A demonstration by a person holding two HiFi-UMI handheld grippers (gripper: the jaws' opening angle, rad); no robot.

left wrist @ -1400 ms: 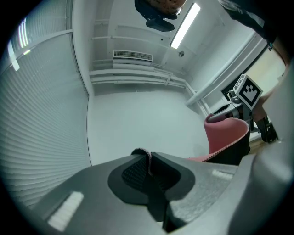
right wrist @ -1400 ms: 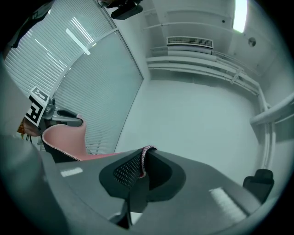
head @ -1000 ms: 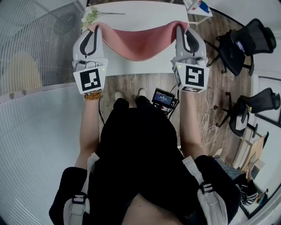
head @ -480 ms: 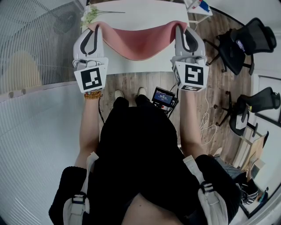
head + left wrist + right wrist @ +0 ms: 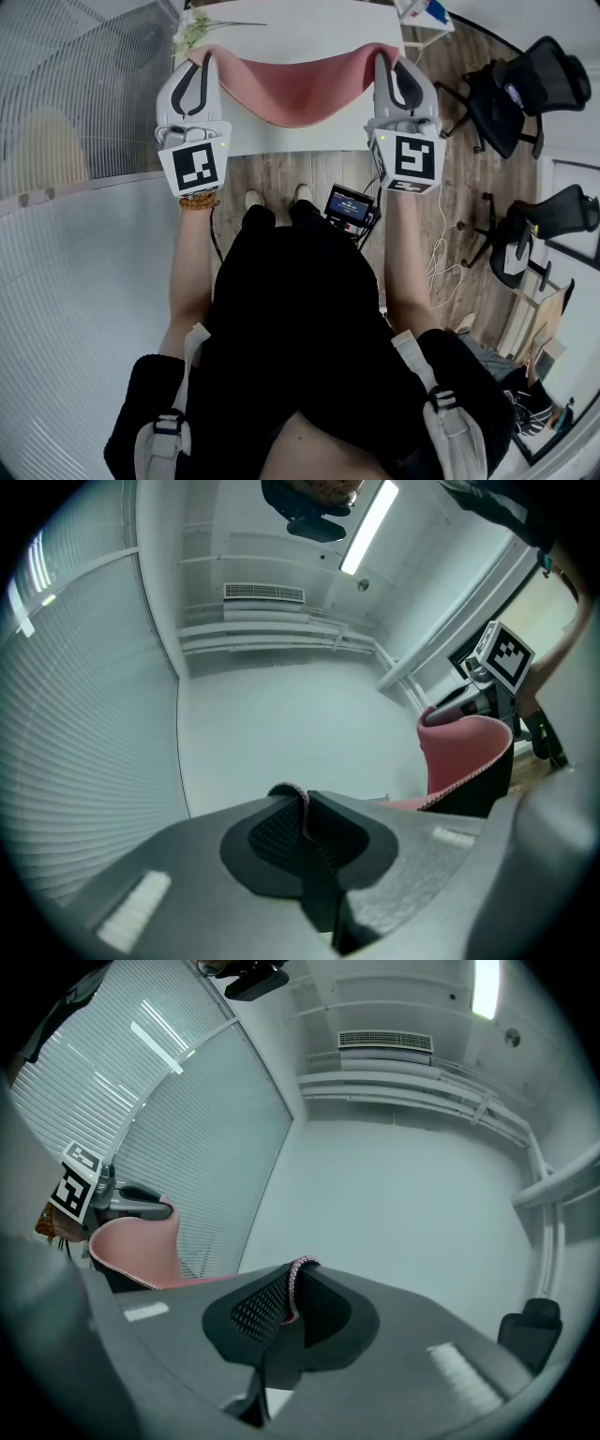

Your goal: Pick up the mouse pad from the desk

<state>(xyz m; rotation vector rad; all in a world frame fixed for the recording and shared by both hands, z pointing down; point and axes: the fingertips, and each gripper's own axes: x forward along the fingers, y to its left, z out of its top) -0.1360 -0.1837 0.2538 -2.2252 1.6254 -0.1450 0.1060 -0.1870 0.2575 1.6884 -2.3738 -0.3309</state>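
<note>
A pink mouse pad (image 5: 298,84) with a black underside hangs in a sagging curve between my two grippers, lifted off the white desk (image 5: 300,28). My left gripper (image 5: 201,58) is shut on its left corner, and the pad's stitched edge (image 5: 302,803) shows pinched between the jaws. My right gripper (image 5: 384,58) is shut on the right corner, with the pad's edge (image 5: 294,1283) clamped there too. In the left gripper view the pad (image 5: 464,752) curls up toward the other gripper (image 5: 492,667); the right gripper view shows the pad (image 5: 141,1246) the same way.
A sprig of green flowers (image 5: 202,30) lies at the desk's far left. Black office chairs (image 5: 520,89) stand on the wooden floor to the right. A small device with a screen (image 5: 352,208) hangs at the person's waist. A frosted glass partition (image 5: 75,112) runs along the left.
</note>
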